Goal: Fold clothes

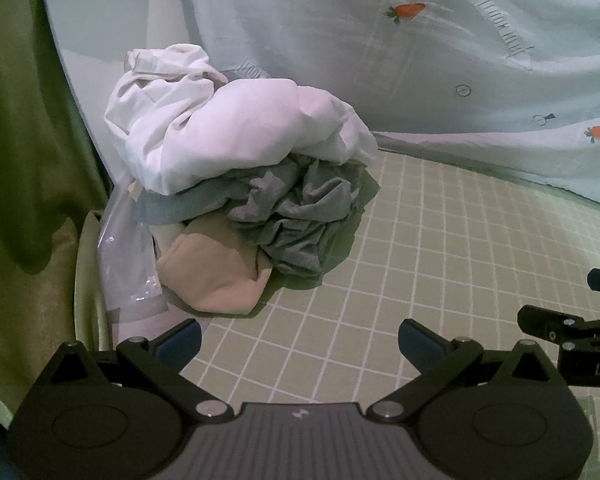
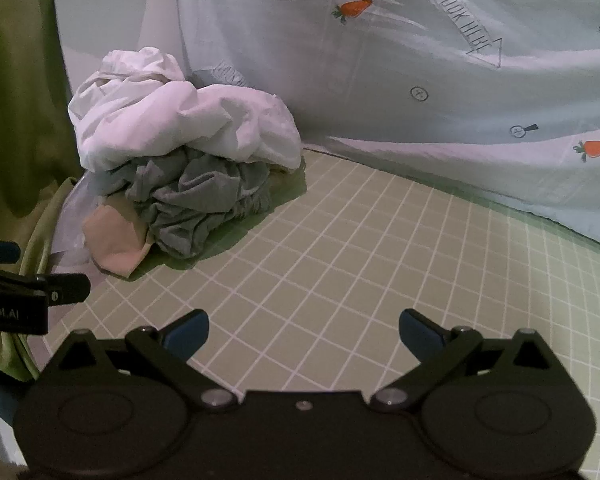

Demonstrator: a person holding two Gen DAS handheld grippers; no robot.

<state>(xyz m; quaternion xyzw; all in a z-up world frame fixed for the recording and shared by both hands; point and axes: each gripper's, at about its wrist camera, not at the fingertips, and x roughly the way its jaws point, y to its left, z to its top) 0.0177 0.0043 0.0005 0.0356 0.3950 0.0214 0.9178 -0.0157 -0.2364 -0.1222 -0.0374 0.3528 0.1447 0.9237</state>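
A pile of crumpled clothes sits on a green grid mat (image 1: 440,240): a white garment (image 1: 236,128) on top, a grey one (image 1: 292,216) under it, a beige one (image 1: 216,276) at the front. The same pile shows in the right wrist view, with the white garment (image 2: 180,120), the grey garment (image 2: 196,204) and the beige garment (image 2: 116,244). My left gripper (image 1: 300,344) is open and empty, above the mat just in front of the pile. My right gripper (image 2: 304,336) is open and empty, to the pile's right and nearer.
A pale blue sheet with carrot prints (image 1: 440,60) lies behind the mat (image 2: 380,240) and also shows in the right wrist view (image 2: 440,80). A green curtain (image 1: 24,140) hangs at left. A clear plastic bag (image 1: 128,256) lies beside the pile.
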